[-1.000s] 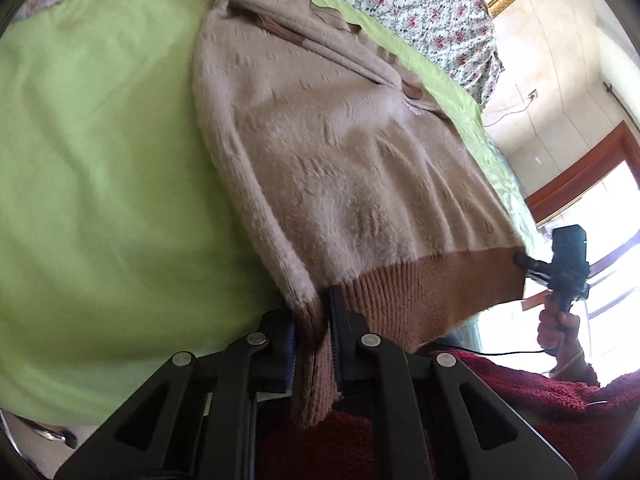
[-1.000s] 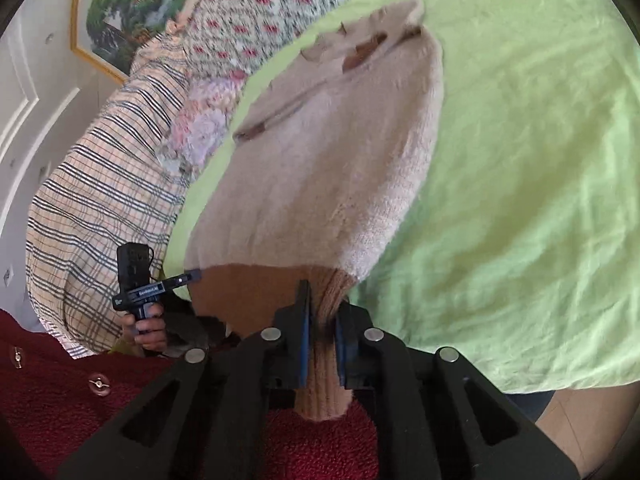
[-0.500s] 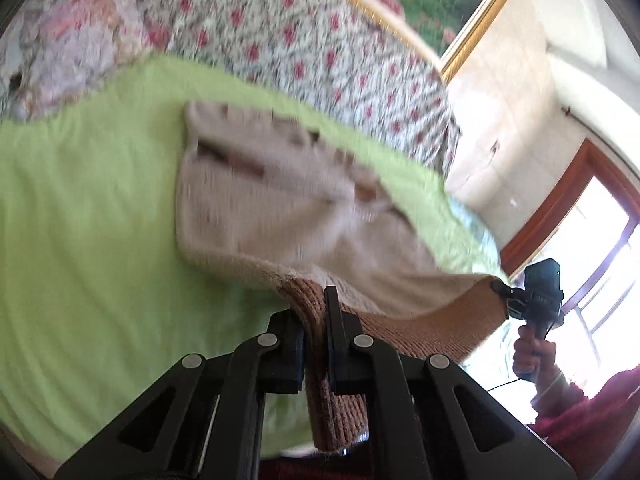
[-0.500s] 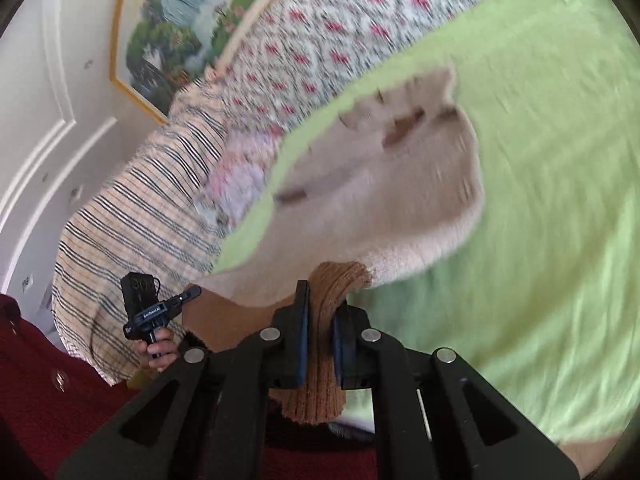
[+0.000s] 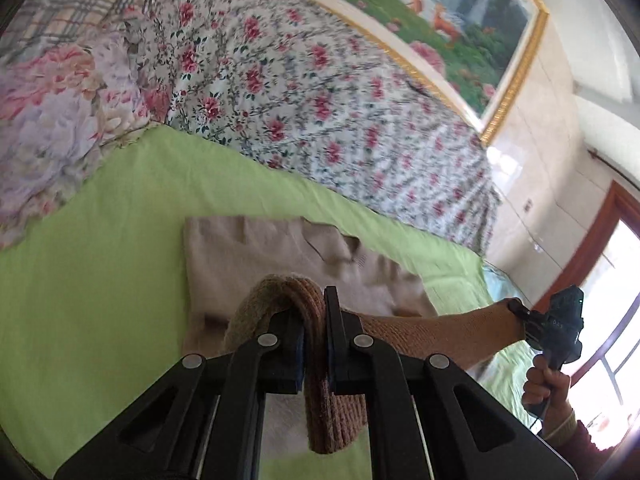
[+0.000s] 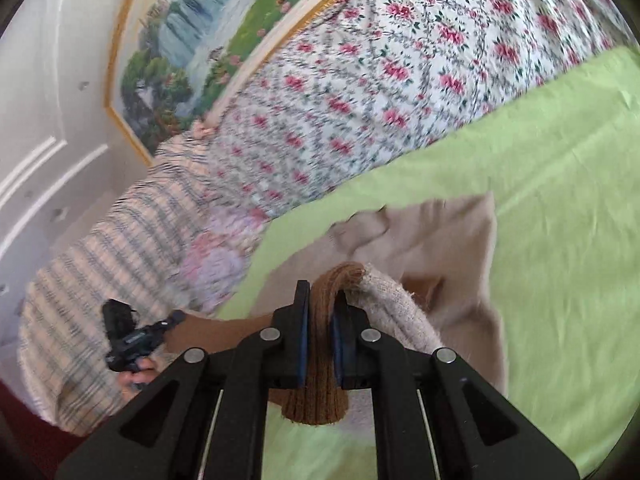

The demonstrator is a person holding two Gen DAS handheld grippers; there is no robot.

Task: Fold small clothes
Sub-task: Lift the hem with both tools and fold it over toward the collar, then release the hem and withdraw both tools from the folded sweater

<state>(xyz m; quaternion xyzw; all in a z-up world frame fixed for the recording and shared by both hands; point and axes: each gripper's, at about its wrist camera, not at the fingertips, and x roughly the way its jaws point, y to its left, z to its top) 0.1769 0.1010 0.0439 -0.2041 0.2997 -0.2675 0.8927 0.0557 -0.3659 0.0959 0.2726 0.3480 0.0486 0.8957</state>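
Since 1 second earlier in the left wrist view, the beige sweater point(image 5: 256, 256) has gone from lying flat across the green sheet point(image 5: 88, 280) to being half lifted: its brown ribbed hem point(image 5: 436, 332) is now raised and carried toward the collar end, which still rests on the bed near the floral quilt point(image 5: 312, 92). The visible body of the garment has shortened, so the bottom half appears to be travelling over the top half, the main crosswise fold of the task. The left gripper point(image 5: 314, 344) is clenched on 1 corner of the hem, brown rib bunching above its black fingers and hanging down between them. Across the taut hem, the right gripper point(image 5: 520, 318) pinches the opposite corner, held by a hand point(image 5: 546, 384) near the window.

Seen from the right wrist view, the same change shows: the sweater point(image 6: 452, 232) now lies crumpled and doubled on the green sheet point(image 6: 560, 200), where before it stretched out long. The right gripper point(image 6: 320, 336) is clamped tight on the brown hem point(image 6: 324, 320), with a fuzzy beige layer draped over its right finger. To the left, the left gripper point(image 6: 176, 316) grips the far corner, in front of a striped blanket point(image 6: 92, 264). The fold is underway but not yet laid down.
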